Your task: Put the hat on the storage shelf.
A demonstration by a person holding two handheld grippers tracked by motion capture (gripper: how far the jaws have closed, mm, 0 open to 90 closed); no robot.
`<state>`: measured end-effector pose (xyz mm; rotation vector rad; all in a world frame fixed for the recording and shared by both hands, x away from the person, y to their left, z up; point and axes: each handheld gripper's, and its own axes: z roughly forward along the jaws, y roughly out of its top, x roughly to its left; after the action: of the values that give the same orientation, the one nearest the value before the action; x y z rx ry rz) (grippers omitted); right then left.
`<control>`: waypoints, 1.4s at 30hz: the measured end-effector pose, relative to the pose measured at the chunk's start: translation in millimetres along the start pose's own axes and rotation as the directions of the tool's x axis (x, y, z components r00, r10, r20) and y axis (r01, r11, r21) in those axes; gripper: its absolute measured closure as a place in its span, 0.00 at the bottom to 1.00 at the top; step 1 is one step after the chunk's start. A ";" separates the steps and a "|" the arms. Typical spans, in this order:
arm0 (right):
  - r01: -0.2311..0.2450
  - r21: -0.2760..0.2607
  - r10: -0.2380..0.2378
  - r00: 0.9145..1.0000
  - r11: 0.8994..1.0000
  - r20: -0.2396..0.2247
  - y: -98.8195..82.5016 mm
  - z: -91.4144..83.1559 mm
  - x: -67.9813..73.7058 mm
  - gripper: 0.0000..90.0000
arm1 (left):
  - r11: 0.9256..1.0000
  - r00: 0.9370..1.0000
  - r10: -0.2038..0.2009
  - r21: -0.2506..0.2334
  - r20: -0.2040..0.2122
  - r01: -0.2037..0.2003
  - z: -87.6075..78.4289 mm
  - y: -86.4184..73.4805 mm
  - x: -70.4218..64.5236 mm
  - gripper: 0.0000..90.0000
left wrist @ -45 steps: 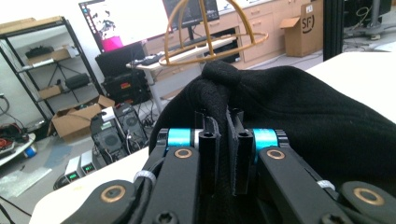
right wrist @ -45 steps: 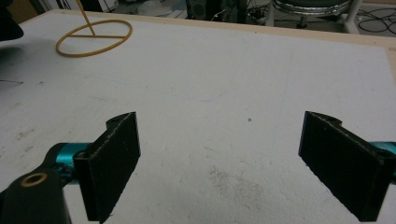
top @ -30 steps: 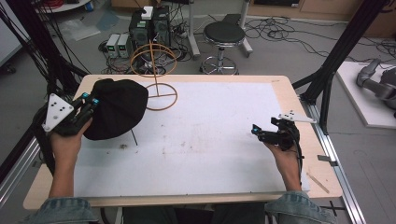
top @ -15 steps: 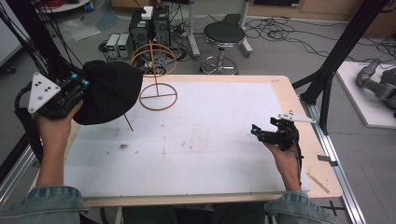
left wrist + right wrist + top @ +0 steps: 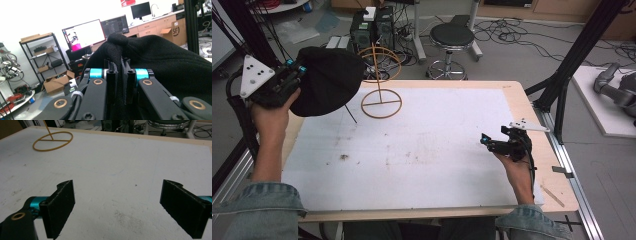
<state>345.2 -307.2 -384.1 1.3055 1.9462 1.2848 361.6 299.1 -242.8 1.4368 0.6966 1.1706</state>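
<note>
A black hat [image 5: 327, 80] hangs in the air over the table's far left corner, and my left gripper [image 5: 296, 72] is shut on its edge. In the left gripper view the jaws pinch a fold of the black hat [image 5: 160, 65] between them, the left gripper [image 5: 119, 80] pointing out into the room. A yellow wire hat stand [image 5: 381, 82] rises from its ring base on the white table top, just right of the hat. The stand's ring base [image 5: 52, 140] lies far off in the right gripper view. My right gripper [image 5: 488, 141] is held open low over the table's right side, the right gripper [image 5: 117, 207] holding nothing.
The white table top [image 5: 422, 150] has a wooden rim and black frame posts at both sides. A round stool [image 5: 453, 40] and computer boxes stand on the floor behind the table. A thin dark stick [image 5: 351, 115] lies near the stand.
My left gripper has lifted the black hat off the table and carried it up and back to the left. The right gripper has stayed where it was.
</note>
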 end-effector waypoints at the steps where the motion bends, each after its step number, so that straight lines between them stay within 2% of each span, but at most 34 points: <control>1: 0.000 0.000 0.000 1.000 1.000 0.002 0.1 -0.3 0.0 0.14 | 1.000 1.000 -0.002 -0.005 -0.002 0.002 2.2 1.1 0.4 0.95; 15: 0.001 -0.004 -0.001 1.000 1.000 0.001 0.2 -0.3 -0.7 0.14 | 1.000 1.000 -0.002 -0.017 0.003 0.002 38.9 11.6 3.1 0.95; 26: 0.001 -0.002 -0.001 1.000 1.000 -0.002 0.0 0.2 -1.1 0.14 | 0.999 1.000 -0.006 -0.049 0.011 0.007 62.9 16.0 -1.9 0.95; 30: 0.003 -0.001 -0.003 1.000 1.000 -0.004 -0.1 1.0 -1.4 0.14 | 0.999 1.000 0.003 -0.042 0.016 -0.003 71.9 19.3 -4.7 0.95; 42: 0.000 -0.001 0.000 1.000 1.000 -0.007 -0.3 0.6 -1.1 0.14 | 1.000 1.000 -0.030 -0.006 0.008 0.030 100.7 2.9 -14.0 0.95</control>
<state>346.0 -308.0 -384.7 1.3019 1.9501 1.2916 449.2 248.2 -234.7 1.4205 0.7061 1.1424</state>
